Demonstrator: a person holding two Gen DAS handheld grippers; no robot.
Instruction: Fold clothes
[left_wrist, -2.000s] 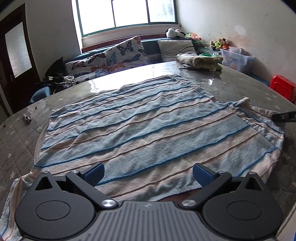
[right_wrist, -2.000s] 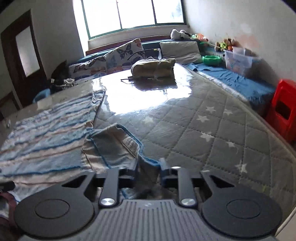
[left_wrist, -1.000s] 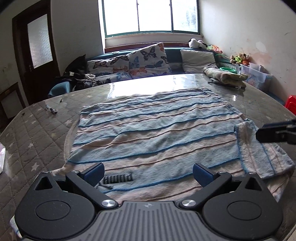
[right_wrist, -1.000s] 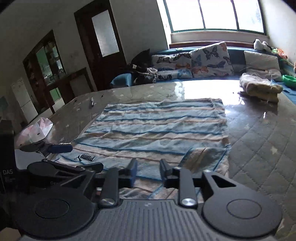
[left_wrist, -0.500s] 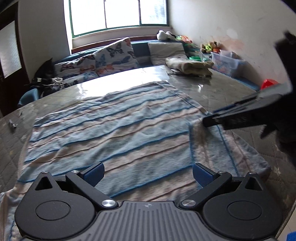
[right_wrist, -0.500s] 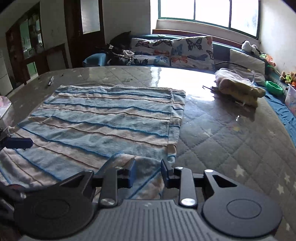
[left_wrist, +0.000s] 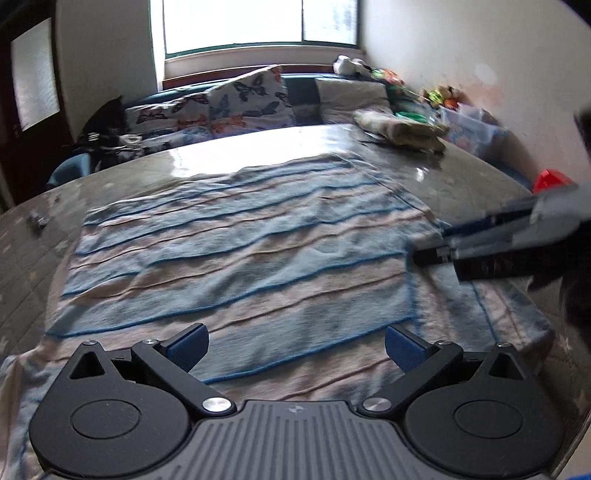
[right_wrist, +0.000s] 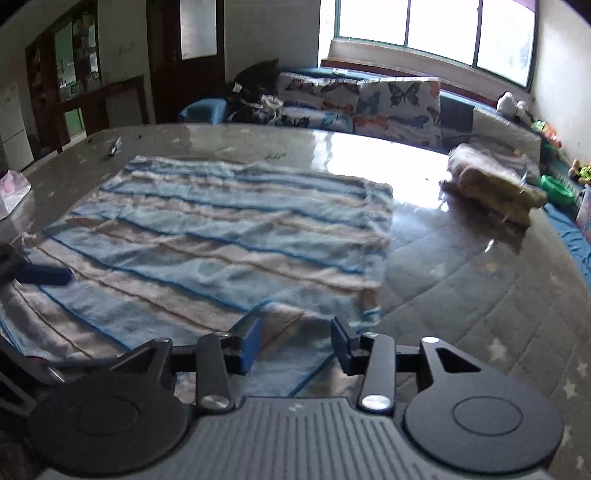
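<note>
Landmark: striped towel (left_wrist: 236, 258), blue and beige bands, spread flat on the quilted star-patterned table cover (right_wrist: 480, 295).
Towel fold: the right-hand edge is turned inward, a narrow flap (left_wrist: 454, 299) lying on top of the main sheet.
Left gripper (left_wrist: 295, 347): jaws wide apart over the towel's near edge, blue pads clear of the cloth, nothing between them.
Right gripper (right_wrist: 295, 345): above the folded flap at the towel's near right corner; jaws opening, pads off the fabric, the cloth lying below the gap rather than pinched.
Right gripper from the left wrist view: reaches in from the right, tips over the flap's inner edge.
Beyond the towel: a folded beige cloth bundle (right_wrist: 495, 184) on the far right of the table; butterfly-print cushions (left_wrist: 240, 103) under the window.
Left of the towel: a small dark object (right_wrist: 112, 147), too small to identify.
</note>
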